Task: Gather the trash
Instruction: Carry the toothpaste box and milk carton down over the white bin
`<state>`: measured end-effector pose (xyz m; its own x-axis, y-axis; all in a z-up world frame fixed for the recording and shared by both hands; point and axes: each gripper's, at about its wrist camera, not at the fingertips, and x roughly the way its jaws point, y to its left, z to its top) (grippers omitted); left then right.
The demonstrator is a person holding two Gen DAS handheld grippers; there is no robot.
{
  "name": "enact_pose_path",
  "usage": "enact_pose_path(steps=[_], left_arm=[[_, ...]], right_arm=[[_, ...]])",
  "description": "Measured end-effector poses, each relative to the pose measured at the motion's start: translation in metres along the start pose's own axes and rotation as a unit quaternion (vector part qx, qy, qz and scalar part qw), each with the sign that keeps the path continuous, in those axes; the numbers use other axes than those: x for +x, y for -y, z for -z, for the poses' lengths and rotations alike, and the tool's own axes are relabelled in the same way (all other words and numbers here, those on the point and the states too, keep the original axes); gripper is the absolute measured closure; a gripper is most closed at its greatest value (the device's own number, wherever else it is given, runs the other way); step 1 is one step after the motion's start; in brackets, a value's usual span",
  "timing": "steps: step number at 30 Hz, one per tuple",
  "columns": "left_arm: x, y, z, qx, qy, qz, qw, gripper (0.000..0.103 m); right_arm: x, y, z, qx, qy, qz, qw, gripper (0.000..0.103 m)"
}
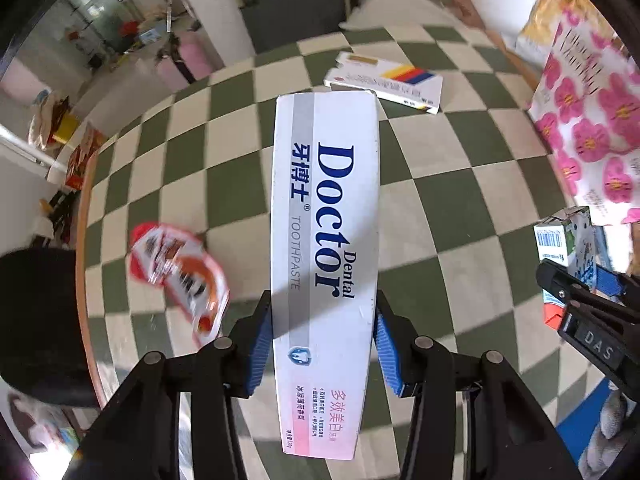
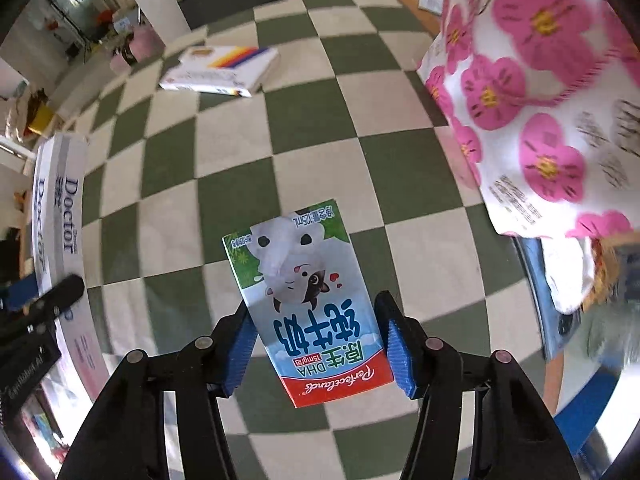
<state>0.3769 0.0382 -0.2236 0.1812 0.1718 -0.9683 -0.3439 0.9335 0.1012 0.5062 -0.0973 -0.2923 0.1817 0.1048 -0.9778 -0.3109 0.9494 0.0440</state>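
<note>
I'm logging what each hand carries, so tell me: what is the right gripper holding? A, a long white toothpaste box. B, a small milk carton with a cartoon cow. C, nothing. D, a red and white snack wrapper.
B: in the right wrist view the right gripper has its blue pads closed on the small blue, red-edged milk carton with a cartoon cow, held above the green-and-white checkered floor.

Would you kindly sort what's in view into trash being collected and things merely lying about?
Job: toothpaste box in left gripper; milk carton in right gripper; snack wrapper; striped box.
Lying about: floral bag; checkered cloth.
</note>
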Motion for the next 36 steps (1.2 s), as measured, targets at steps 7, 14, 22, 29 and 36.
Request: enact_pose_path(steps=[7,14,22,29,36], left_arm=[[-0.032,-0.059,0.045,-0.033,0.046,0.022,0.9981,0.060],[-0.067,-0.101,0.139,-0.033,0.084,0.049,0.9947,0.060],[-0.075,-0.136,0.264,-0.034,0.046,0.100,0.9933,0.060],[-0.025,-0.146,0.355,-0.073,-0.045,0.117,0.9894,0.060],[0.079,-0.139,0.404,-0.129,-0.150,0.154,0.9682,0.060]], right_arm=[[-0.063,-0.018,0.050,-0.007,0.052,-0.009,0.999,0.044],[-0.131,-0.059,0.160,-0.018,0.110,-0.019,0.994,0.044],[-0.173,-0.100,0.313,-0.017,0.110,-0.026,0.993,0.044],[-0.139,-0.113,0.409,-0.020,0.033,-0.045,0.998,0.045],[-0.050,-0.105,0.476,-0.020,-0.071,-0.052,0.996,0.045]])
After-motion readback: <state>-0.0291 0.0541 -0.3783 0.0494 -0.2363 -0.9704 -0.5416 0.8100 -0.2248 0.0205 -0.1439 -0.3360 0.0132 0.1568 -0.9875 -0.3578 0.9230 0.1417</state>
